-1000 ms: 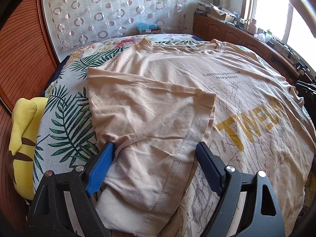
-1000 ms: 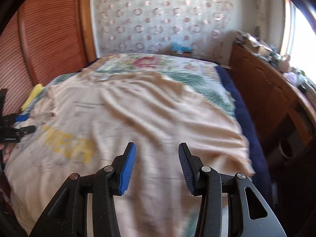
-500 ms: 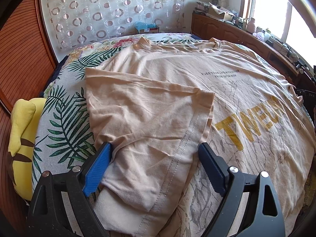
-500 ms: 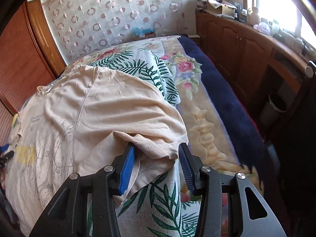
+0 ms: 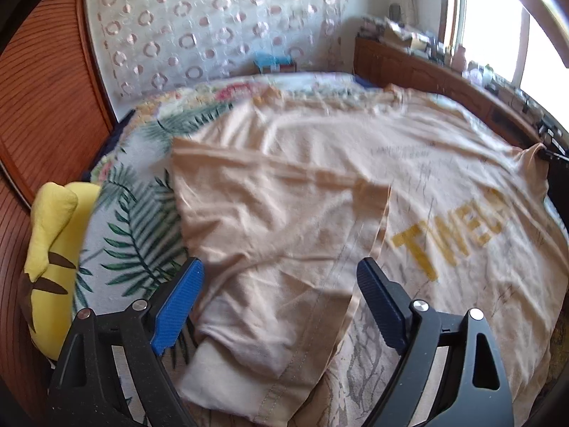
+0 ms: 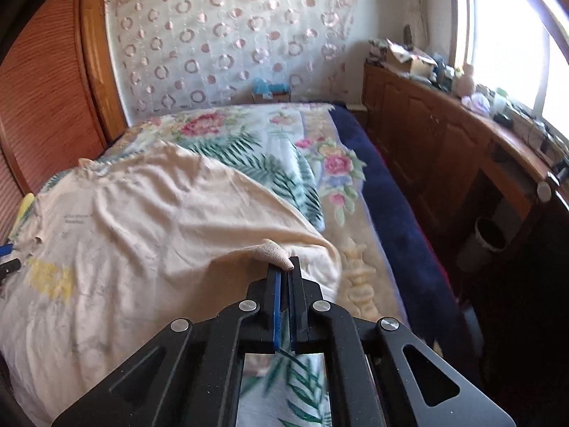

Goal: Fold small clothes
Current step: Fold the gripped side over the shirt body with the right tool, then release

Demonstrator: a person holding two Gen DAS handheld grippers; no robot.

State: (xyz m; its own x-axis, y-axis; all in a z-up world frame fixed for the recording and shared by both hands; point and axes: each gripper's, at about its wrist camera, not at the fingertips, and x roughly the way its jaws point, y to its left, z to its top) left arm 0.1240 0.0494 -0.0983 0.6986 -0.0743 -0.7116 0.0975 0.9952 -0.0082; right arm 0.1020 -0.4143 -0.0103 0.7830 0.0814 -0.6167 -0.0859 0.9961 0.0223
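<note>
- Peach cotton, the shirt (image 5: 320, 185) lies spread across the bed (image 5: 135, 220), chest print up, its left sleeve already folded in near the bed's left edge.
- We hold the left gripper (image 5: 281, 299) over that folded sleeve with jaws wide apart, gripping nothing.
- At the bed's right side, our right gripper (image 6: 284, 274) has just been closing and is now clamped on the right sleeve (image 6: 274, 251) hem, cloth bunched at its tips.
- To do this fold well, we judge the pinched sleeve should be carried low and straight toward the shirt's middle, kept taut, mirroring the left fold without dragging the body.
</note>
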